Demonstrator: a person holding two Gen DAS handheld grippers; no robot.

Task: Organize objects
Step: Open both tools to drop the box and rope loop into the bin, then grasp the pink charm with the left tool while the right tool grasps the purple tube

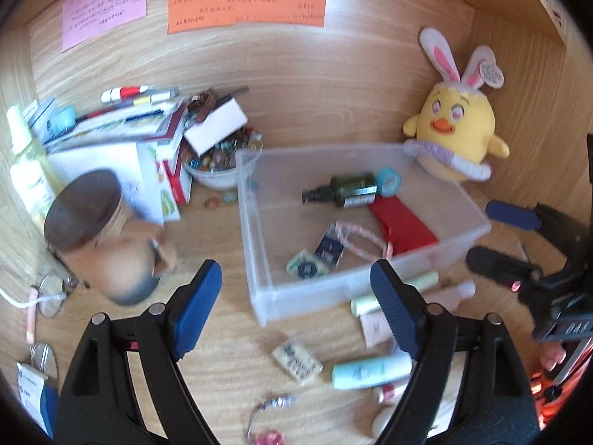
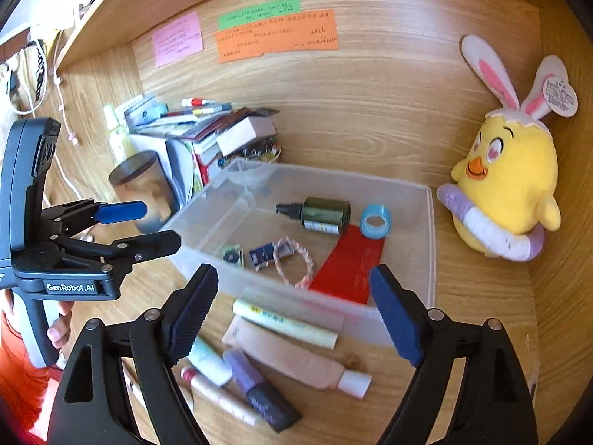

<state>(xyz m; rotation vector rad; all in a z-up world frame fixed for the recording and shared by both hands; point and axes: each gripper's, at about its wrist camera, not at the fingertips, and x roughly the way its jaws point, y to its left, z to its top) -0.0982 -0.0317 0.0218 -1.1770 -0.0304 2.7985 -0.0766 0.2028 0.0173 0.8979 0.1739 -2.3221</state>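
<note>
A clear plastic bin [image 1: 255,230] [image 2: 430,244] stands on the wooden desk. It holds a dark green pump bottle [image 1: 350,189] [image 2: 320,215], a blue tape roll [image 2: 375,221], a red card [image 2: 352,263], a pink braided bracelet [image 2: 296,259] and small packets. Several cosmetic tubes lie in front of it, among them a yellow tube [image 2: 285,322], a pink tube [image 2: 296,359] and a mint tube [image 1: 370,371]. My left gripper [image 1: 295,270] hangs open over the bin's near edge. My right gripper [image 2: 293,272] is open above the tubes. Neither holds anything.
A yellow chick plush [image 2: 507,193] sits at the right wall. At the left are stacked books [image 1: 122,126], a bowl of beads [image 1: 218,163], a dark-lidded jar [image 1: 85,211], a spray bottle [image 1: 26,170] and glasses [image 1: 52,293]. A keyring [image 1: 267,419] lies near the front.
</note>
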